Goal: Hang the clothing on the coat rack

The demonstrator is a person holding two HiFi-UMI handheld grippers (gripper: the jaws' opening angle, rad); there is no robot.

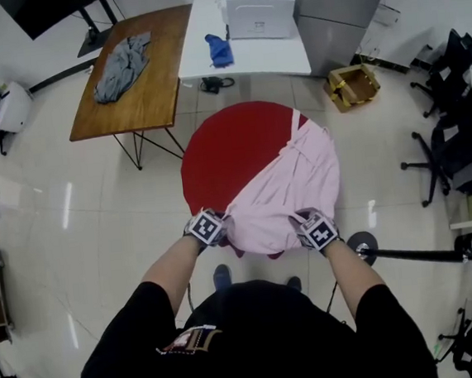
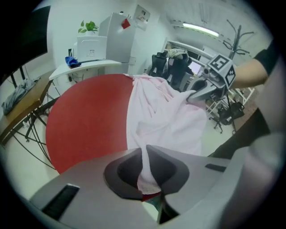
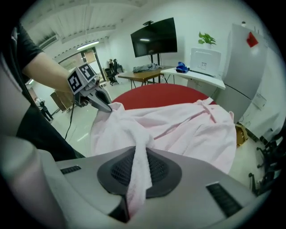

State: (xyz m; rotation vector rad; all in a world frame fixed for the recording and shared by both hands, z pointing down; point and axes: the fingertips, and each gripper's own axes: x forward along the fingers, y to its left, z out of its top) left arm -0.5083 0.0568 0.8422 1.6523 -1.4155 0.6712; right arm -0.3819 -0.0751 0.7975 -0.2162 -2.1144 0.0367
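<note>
Two grips, one garment. L gripper point(image 2: 145, 166): jaws were closed on a thin fold of the pink garment point(image 1: 289, 179), w/ cloth pinched betw. the dark pads and trailing out below them. R gripper point(image 3: 137, 172): jaws were likewise clamped, on a thicker twisted strip of the same garment that ran up betw. the pads. I held both pointing steeply down at the near edge of the red round table point(image 1: 220, 156), L at the garment's near-left corner, R at its near-right corner, marker cubes facing up. Garment lay spread over the table's right half; its far end reached the far rim and its near hem hung over the rim by my hands. Table's left half showed bare red. Beyond stood a wooden table point(image 1: 147, 84) w/ a grey cloth point(image 1: 122, 66) on it. Beside that was a white table point(image 1: 244, 57) carrying a blue cloth point(image 1: 219, 50) and a white box point(image 1: 260, 11). Coat rack point(image 2: 237, 36) stood well apart, to my right, seen past the R gripper in the left gripper view.
</note>
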